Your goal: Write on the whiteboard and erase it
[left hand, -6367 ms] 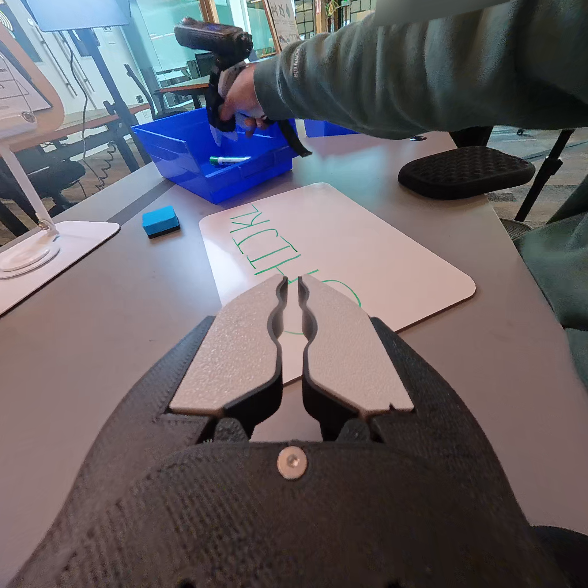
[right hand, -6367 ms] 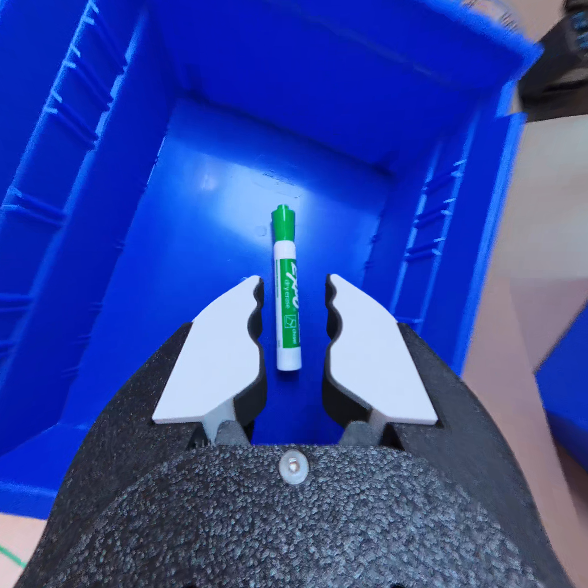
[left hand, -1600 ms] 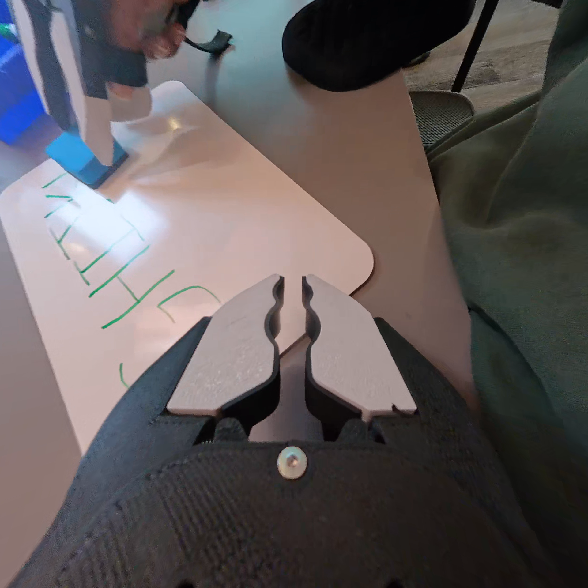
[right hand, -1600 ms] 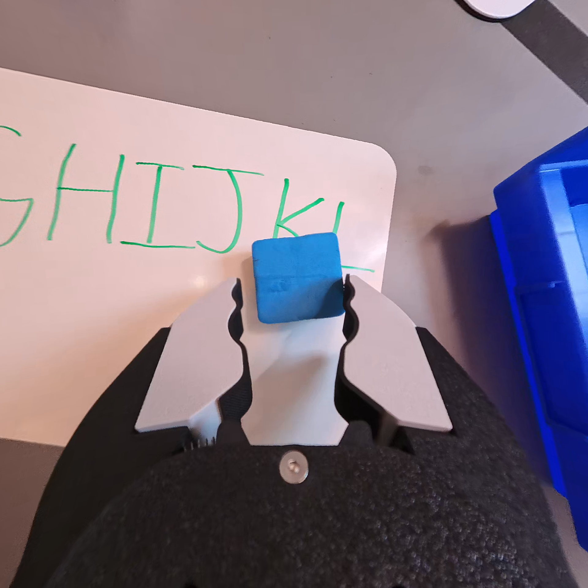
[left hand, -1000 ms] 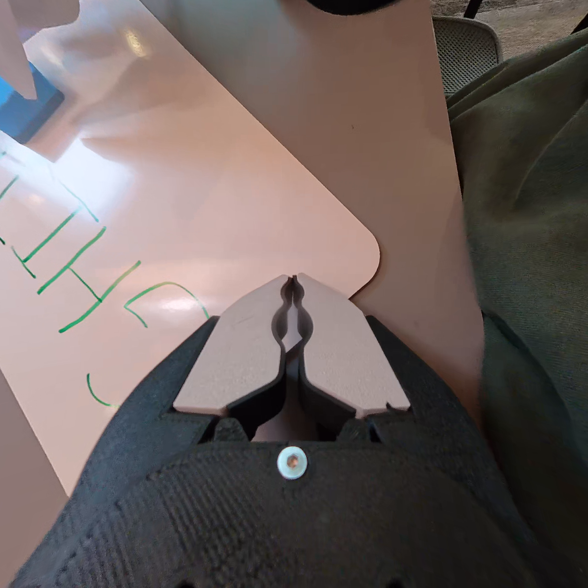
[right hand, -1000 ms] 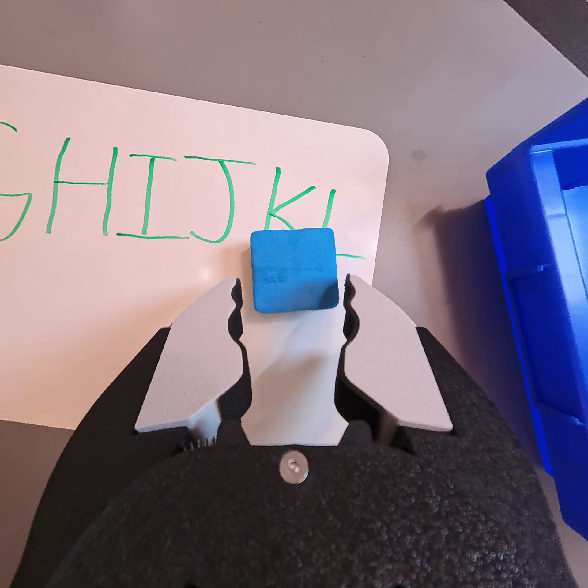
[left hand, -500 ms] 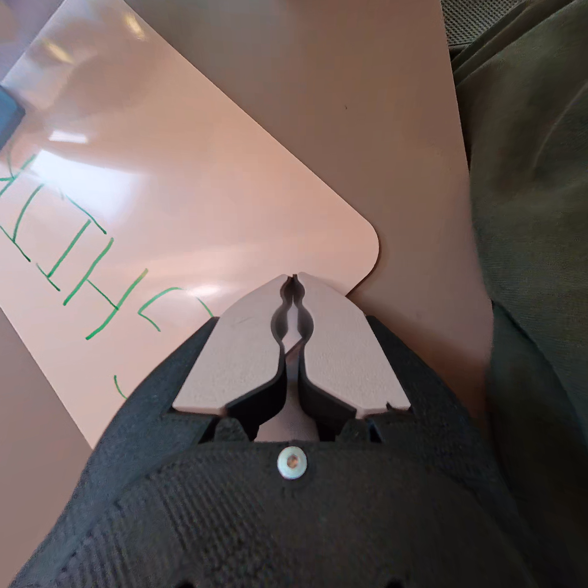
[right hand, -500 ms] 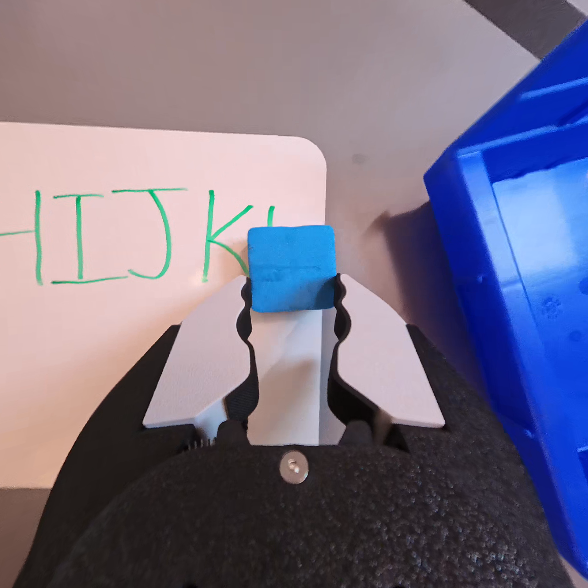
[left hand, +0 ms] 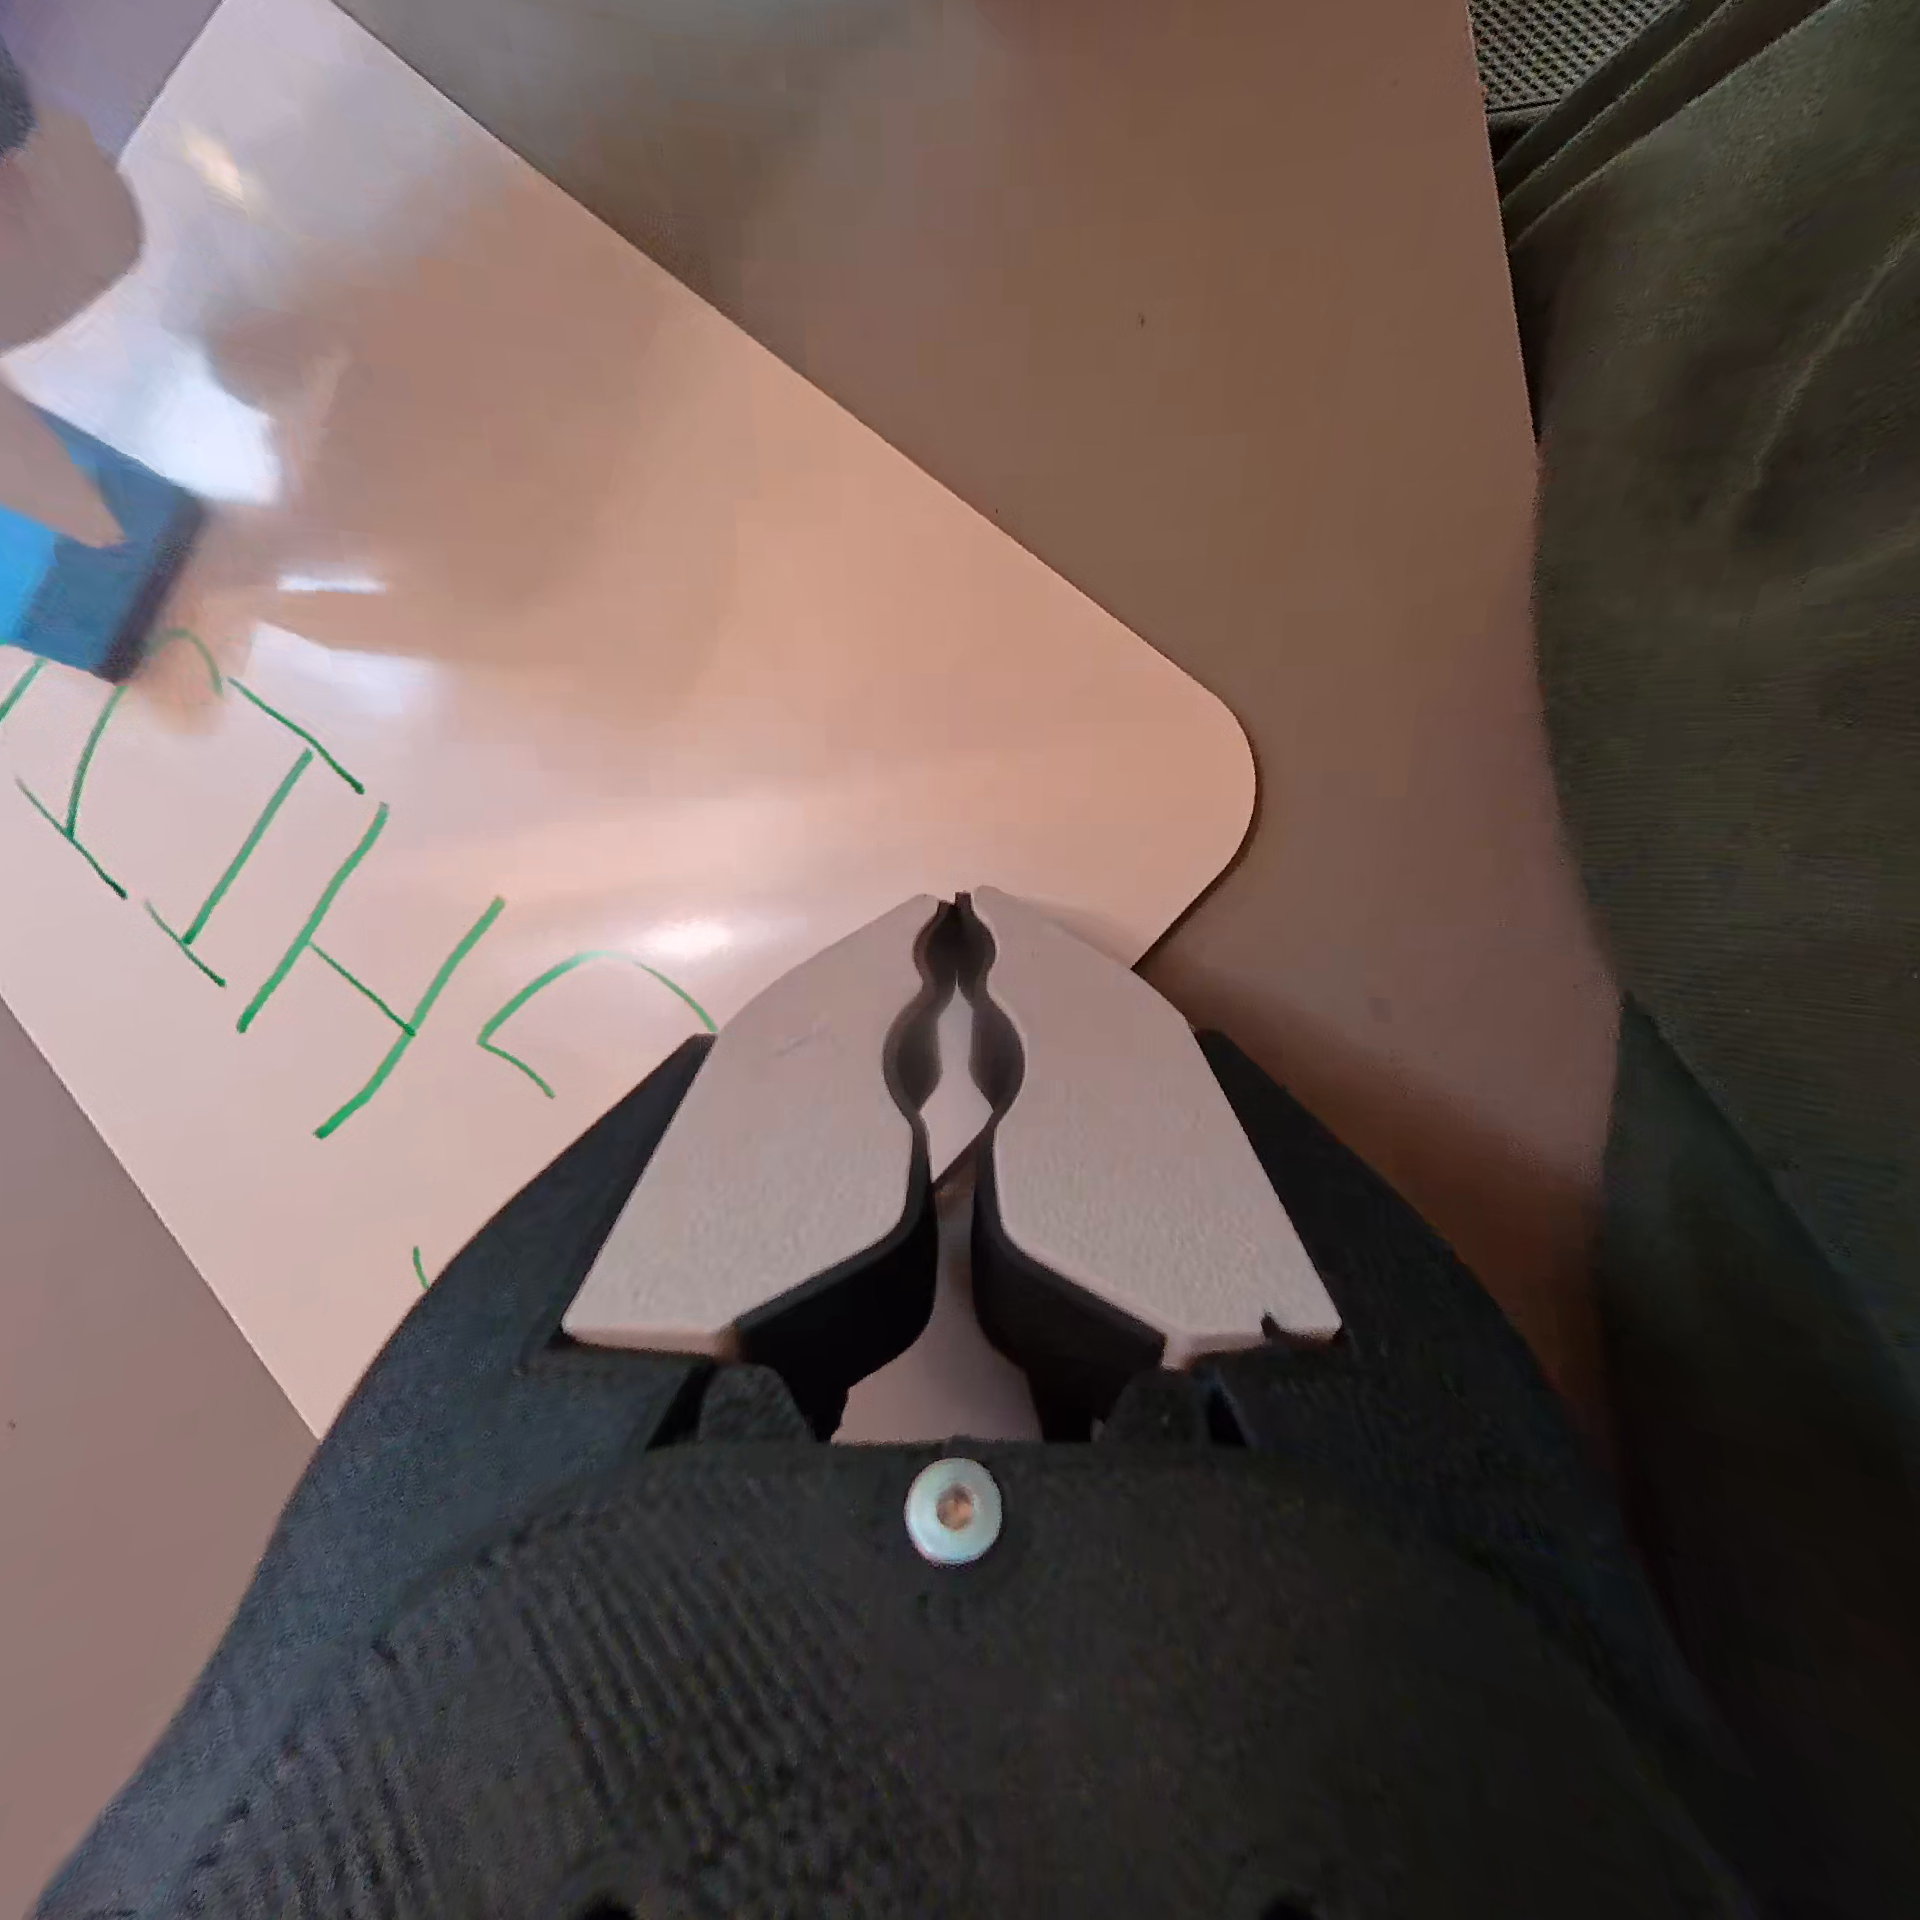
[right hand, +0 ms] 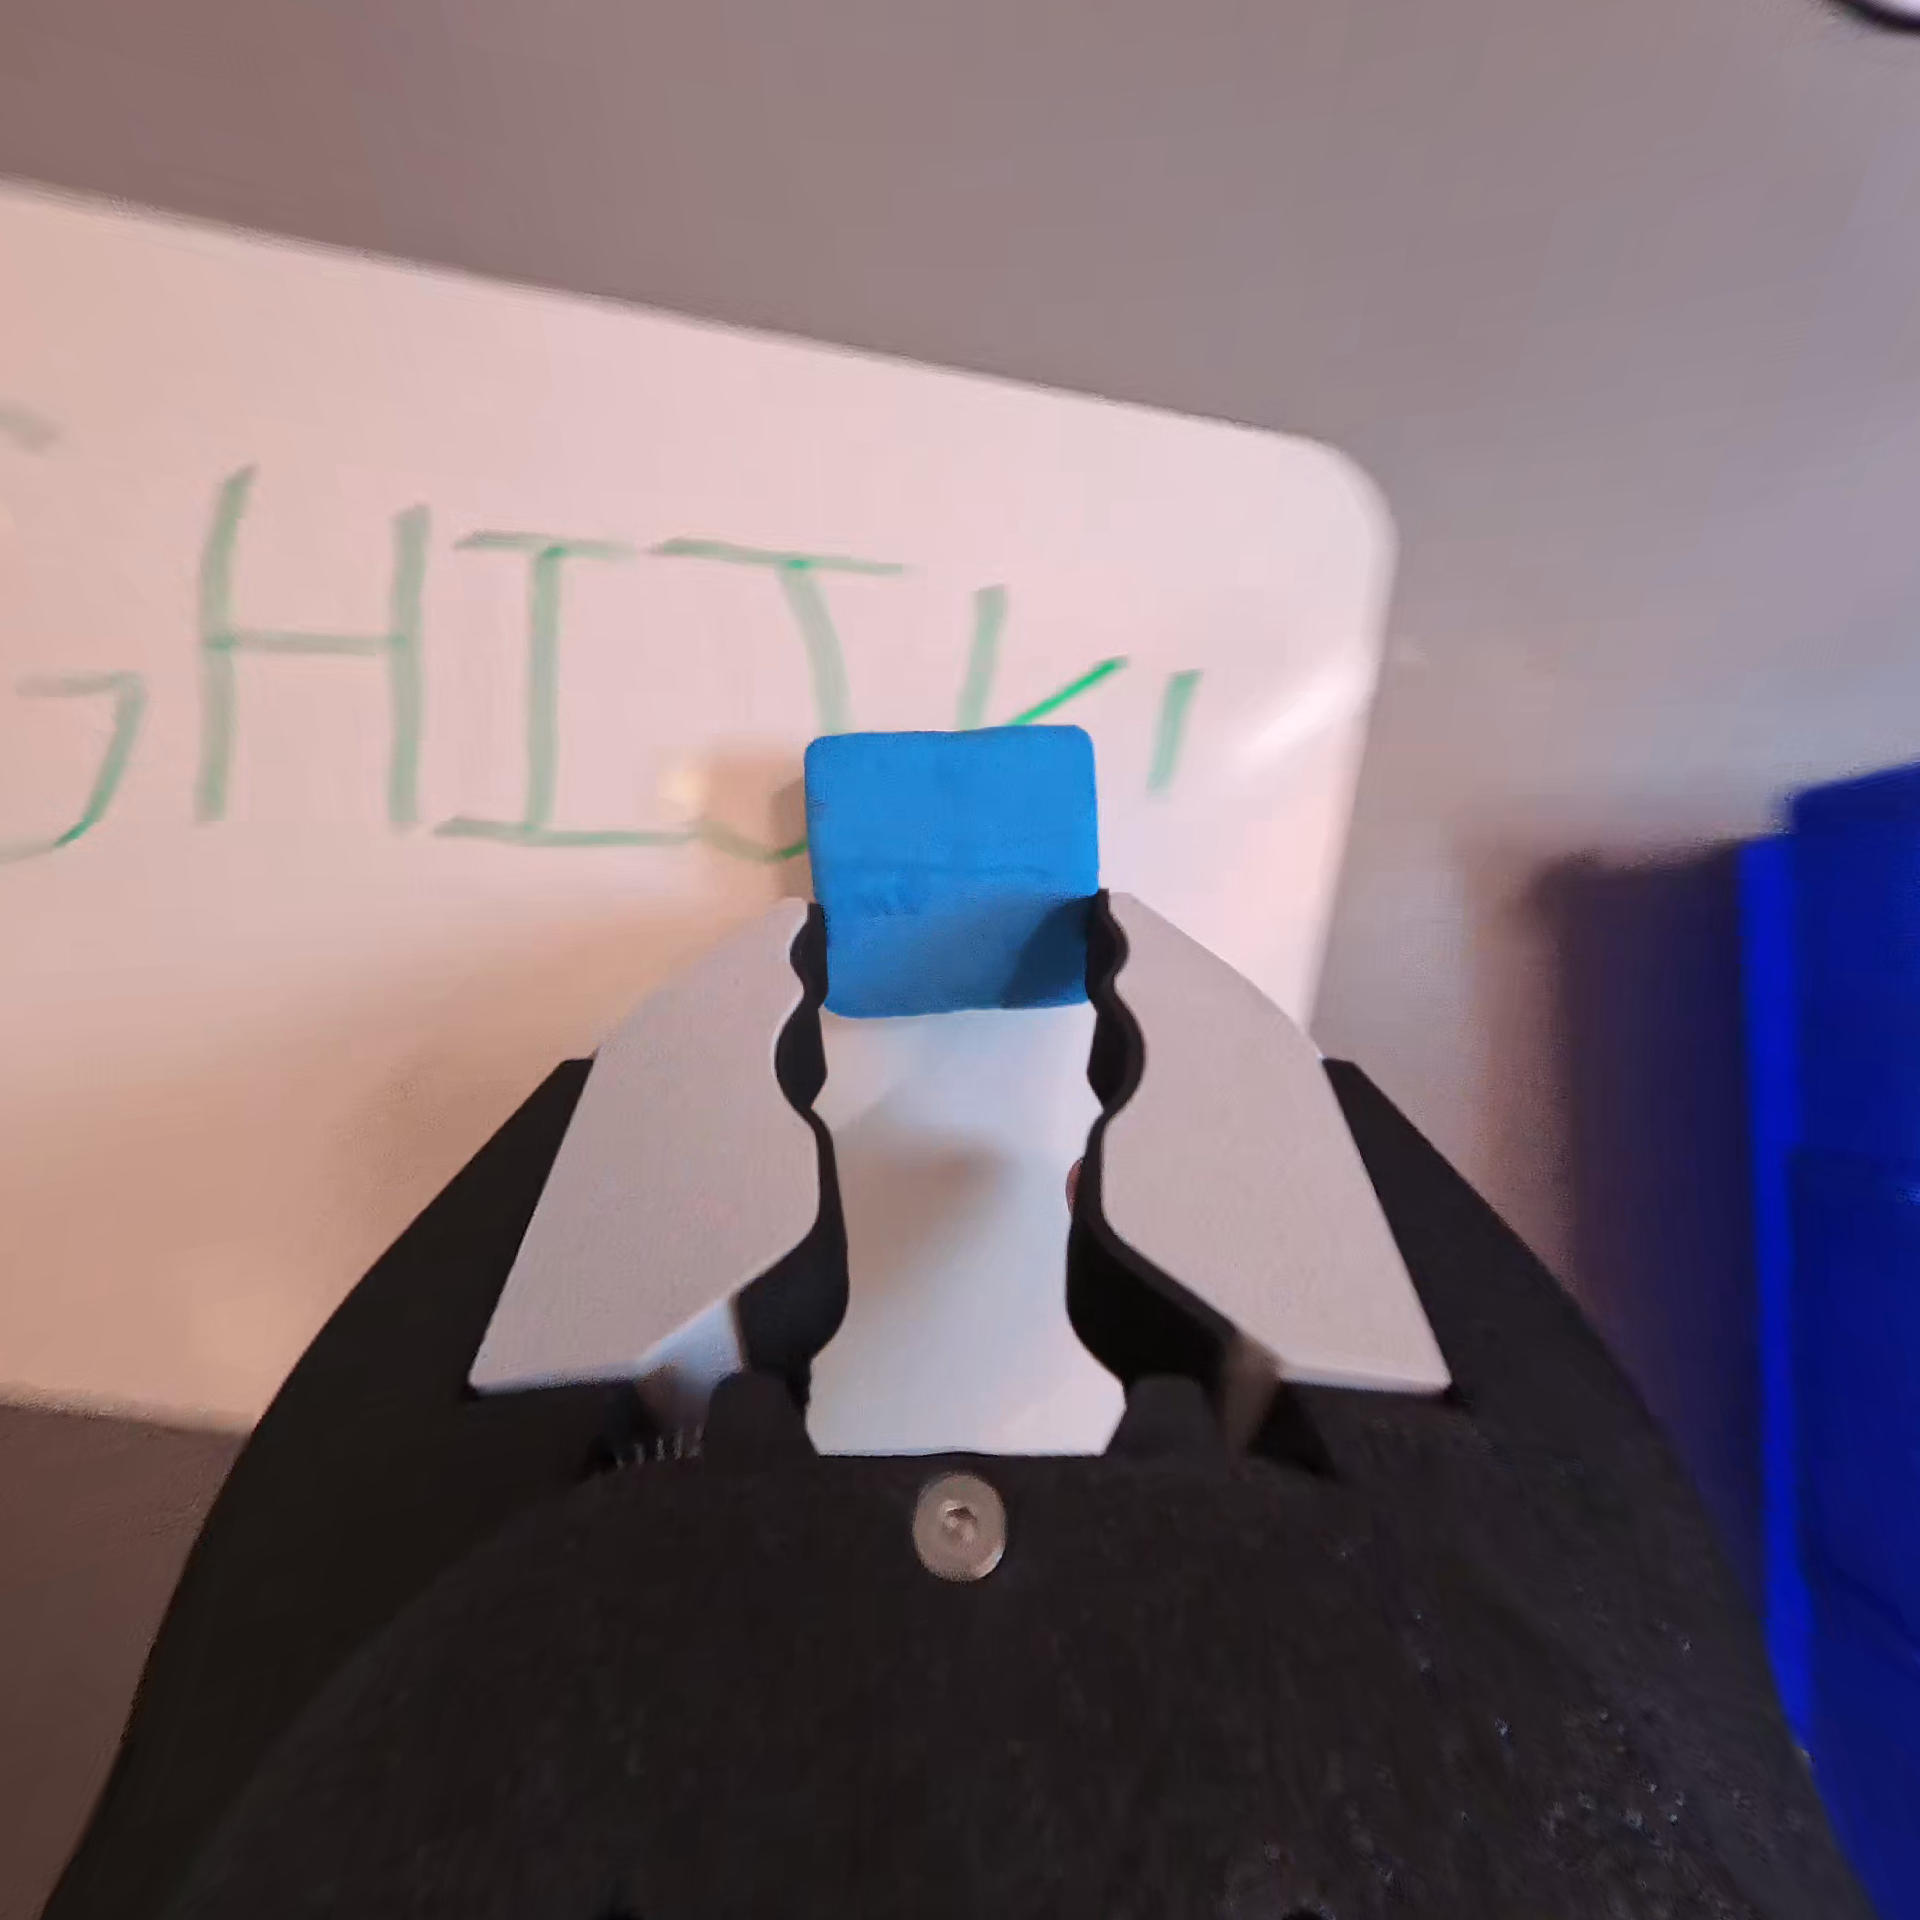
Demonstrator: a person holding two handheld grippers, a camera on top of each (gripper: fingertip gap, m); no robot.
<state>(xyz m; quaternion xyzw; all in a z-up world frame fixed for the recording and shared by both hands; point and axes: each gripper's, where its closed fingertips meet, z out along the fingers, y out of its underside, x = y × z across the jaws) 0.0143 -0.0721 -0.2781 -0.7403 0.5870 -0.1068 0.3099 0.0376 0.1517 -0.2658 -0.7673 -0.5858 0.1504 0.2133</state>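
One blue eraser (right hand: 951,862) sits on the whiteboard (right hand: 520,436), near the board's corner at two o'clock in the right wrist view, over the tail end of the green writing (right hand: 416,665). The right tongs (right hand: 954,914) are clamped on it, both dark pads pressed against its sides at the near half, the far half sticking out past the fingertips. In the left wrist view the same eraser (left hand: 83,582) shows blurred at nine o'clock, at the edge of the picture. The left tongs (left hand: 958,902) are closed together with nothing between them, tips over the board's near edge, close to its rounded corner (left hand: 1216,790) at one o'clock. Around the board lies the grey table (right hand: 1039,208). A blue bin (right hand: 1839,1247) stands at three o'clock in the right wrist view, a green sleeve (left hand: 1745,623) at three o'clock in the left.
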